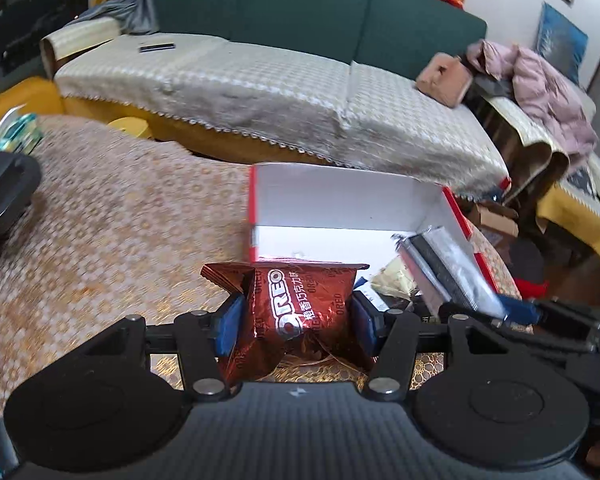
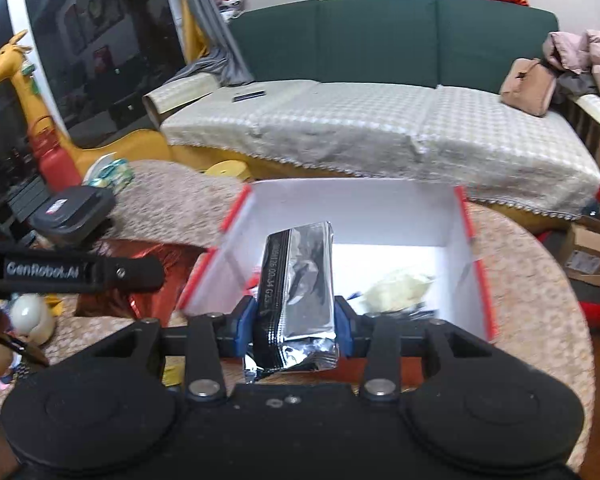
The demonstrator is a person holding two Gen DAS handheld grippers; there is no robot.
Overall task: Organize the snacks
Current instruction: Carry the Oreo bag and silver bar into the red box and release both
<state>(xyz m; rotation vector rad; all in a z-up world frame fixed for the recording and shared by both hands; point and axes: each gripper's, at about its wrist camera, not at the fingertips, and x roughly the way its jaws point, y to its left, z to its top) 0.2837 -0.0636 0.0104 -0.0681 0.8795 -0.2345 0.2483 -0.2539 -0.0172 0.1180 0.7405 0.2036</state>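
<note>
My left gripper (image 1: 298, 322) is shut on a brown-red Oreo packet (image 1: 296, 312), held just before the near left corner of an open white box with red outer walls (image 1: 340, 204). My right gripper (image 2: 296, 320) is shut on a silver foil packet with a black edge (image 2: 300, 292), held over the near side of the same box (image 2: 360, 216). That packet also shows in the left wrist view (image 1: 444, 272). A pale yellow wrapped snack (image 2: 396, 286) lies inside the box. The Oreo packet shows left of the box in the right wrist view (image 2: 140, 276).
The box stands on a round table with a gold patterned cloth (image 1: 112, 216). A black case (image 2: 74, 212) and a green-white packet (image 2: 112, 174) lie at the table's far left. A sofa (image 2: 380, 120) stands behind, and cardboard boxes (image 2: 592, 256) sit at the right.
</note>
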